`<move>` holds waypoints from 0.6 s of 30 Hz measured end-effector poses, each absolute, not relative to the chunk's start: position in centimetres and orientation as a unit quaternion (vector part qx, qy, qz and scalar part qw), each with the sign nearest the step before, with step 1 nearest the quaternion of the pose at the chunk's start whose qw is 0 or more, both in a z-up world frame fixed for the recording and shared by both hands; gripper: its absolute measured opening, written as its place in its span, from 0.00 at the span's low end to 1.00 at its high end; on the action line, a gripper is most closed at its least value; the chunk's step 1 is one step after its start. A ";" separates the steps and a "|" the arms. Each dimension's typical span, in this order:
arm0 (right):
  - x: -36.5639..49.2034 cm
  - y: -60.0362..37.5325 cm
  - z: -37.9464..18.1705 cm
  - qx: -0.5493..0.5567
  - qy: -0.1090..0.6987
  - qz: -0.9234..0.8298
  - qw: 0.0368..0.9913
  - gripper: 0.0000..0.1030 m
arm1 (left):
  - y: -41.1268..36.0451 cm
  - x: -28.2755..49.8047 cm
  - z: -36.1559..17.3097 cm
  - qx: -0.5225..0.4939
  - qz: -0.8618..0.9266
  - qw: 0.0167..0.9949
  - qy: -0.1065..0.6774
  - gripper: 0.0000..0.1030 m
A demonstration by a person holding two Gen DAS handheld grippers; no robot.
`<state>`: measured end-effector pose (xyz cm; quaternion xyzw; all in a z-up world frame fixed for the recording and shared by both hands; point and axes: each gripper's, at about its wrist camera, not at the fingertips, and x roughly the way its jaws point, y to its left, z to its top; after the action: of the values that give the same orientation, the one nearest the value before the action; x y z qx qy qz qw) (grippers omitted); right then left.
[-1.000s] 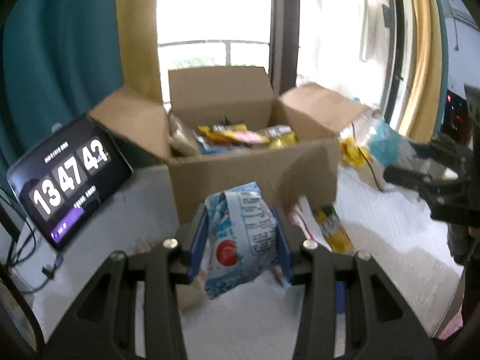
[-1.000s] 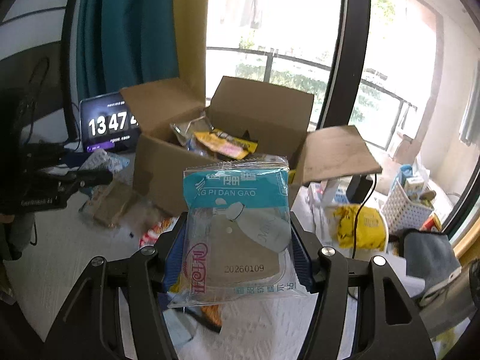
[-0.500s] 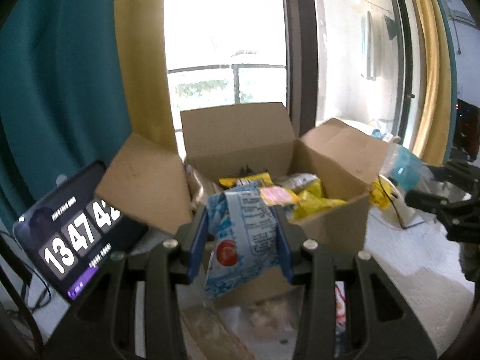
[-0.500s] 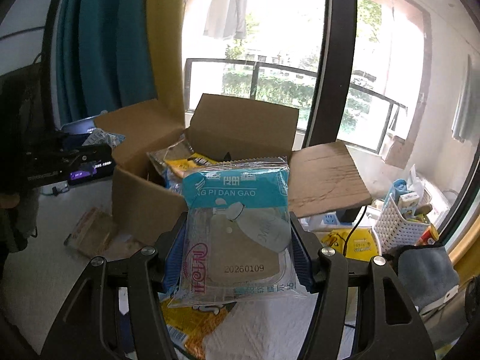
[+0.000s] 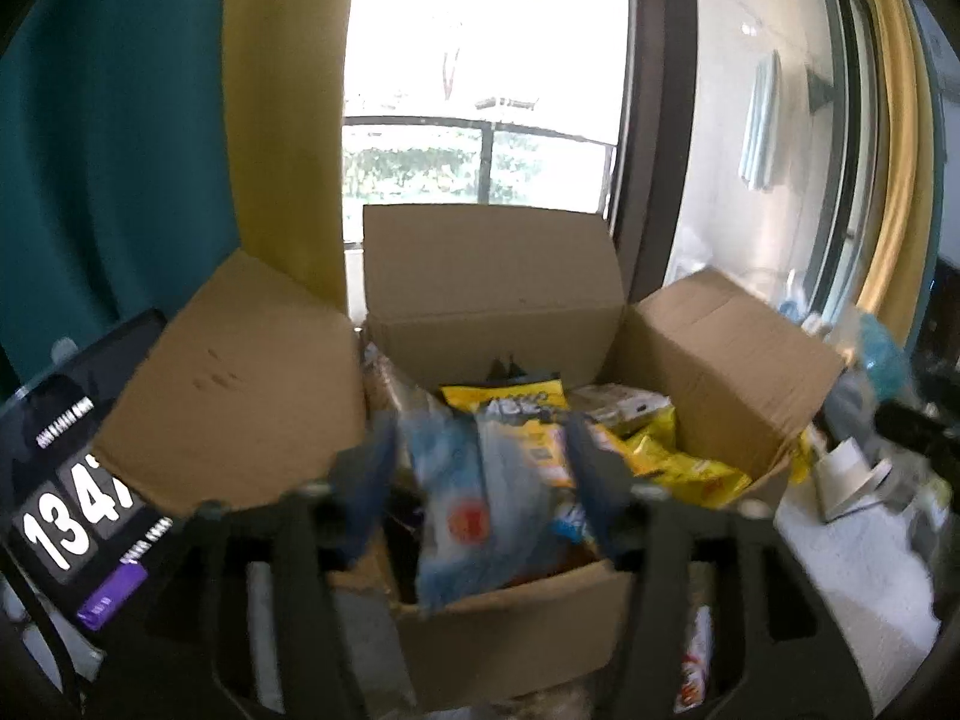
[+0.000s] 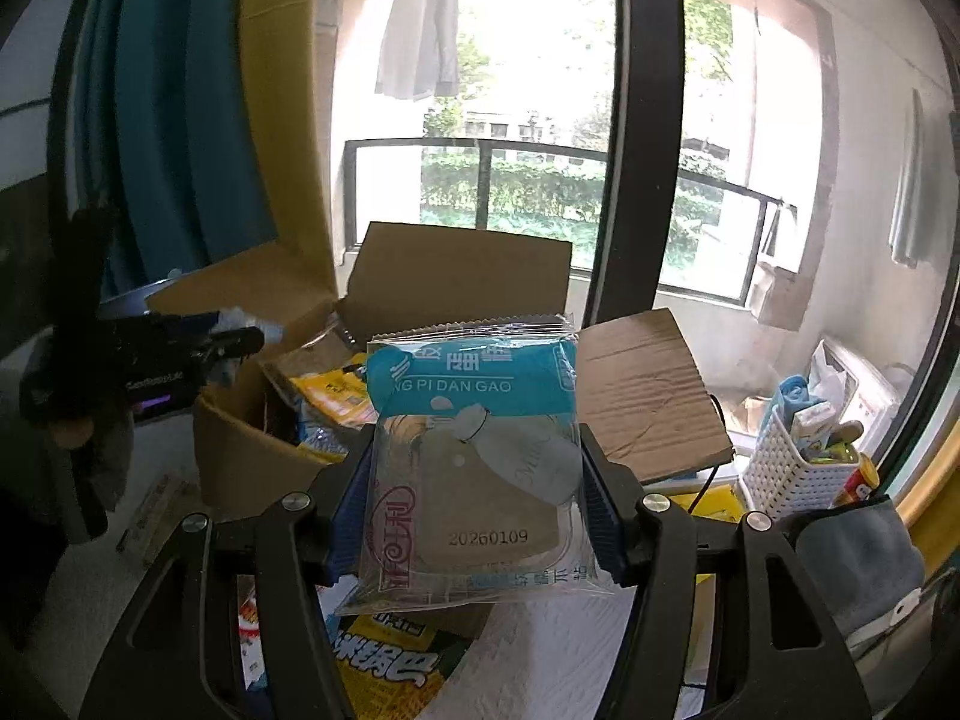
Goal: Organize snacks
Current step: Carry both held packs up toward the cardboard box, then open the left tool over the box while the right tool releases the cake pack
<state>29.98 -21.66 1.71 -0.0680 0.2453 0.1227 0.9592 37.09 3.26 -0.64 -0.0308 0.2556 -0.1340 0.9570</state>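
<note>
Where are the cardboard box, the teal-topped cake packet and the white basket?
cardboard box [image 5: 492, 288]: left wrist view, back flap.
teal-topped cake packet [image 6: 474, 378]: right wrist view, teal band.
white basket [image 6: 786, 474]: right wrist view, front wall.

The white surface carries an open cardboard box, a clock tablet beside it, a white basket and loose snack packets.

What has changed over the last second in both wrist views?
The left gripper carried the blue-and-white snack packet from the table to above the cardboard box; its jaws are opening, the packet between them, dropping free. The right gripper neared the box, still clamping the teal-topped cake packet. Box, clock tablet unmoved.
</note>
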 end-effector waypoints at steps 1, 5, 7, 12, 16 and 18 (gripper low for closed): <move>30.3 -21.7 1.7 -0.068 0.246 0.120 0.959 0.62 | 3.3 37.1 -0.6 -0.034 -0.135 0.957 0.255 0.79; 31.7 -21.4 1.7 -0.065 0.246 0.117 0.960 0.62 | 3.7 37.0 0.1 -0.029 -0.130 0.960 0.245 0.80; 32.6 -21.2 1.8 -0.063 0.241 0.116 0.962 0.62 | 4.1 36.9 0.5 -0.032 -0.126 0.961 0.243 0.80; 35.6 -20.6 1.3 -0.051 0.250 0.112 0.960 0.62 | 5.2 36.5 1.5 -0.040 -0.110 0.965 0.235 0.80; 38.1 -19.8 1.3 -0.043 0.255 0.107 0.960 0.62 | 6.5 36.5 2.1 -0.051 -0.097 0.968 0.226 0.80; 39.3 -19.5 1.4 -0.040 0.258 0.106 0.959 0.62 | 6.8 36.7 2.2 -0.055 -0.091 0.969 0.225 0.80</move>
<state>39.28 -19.52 1.39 -0.0396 0.2581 0.1057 0.9595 36.67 6.81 2.21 -0.0546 0.2248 -0.0910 0.9686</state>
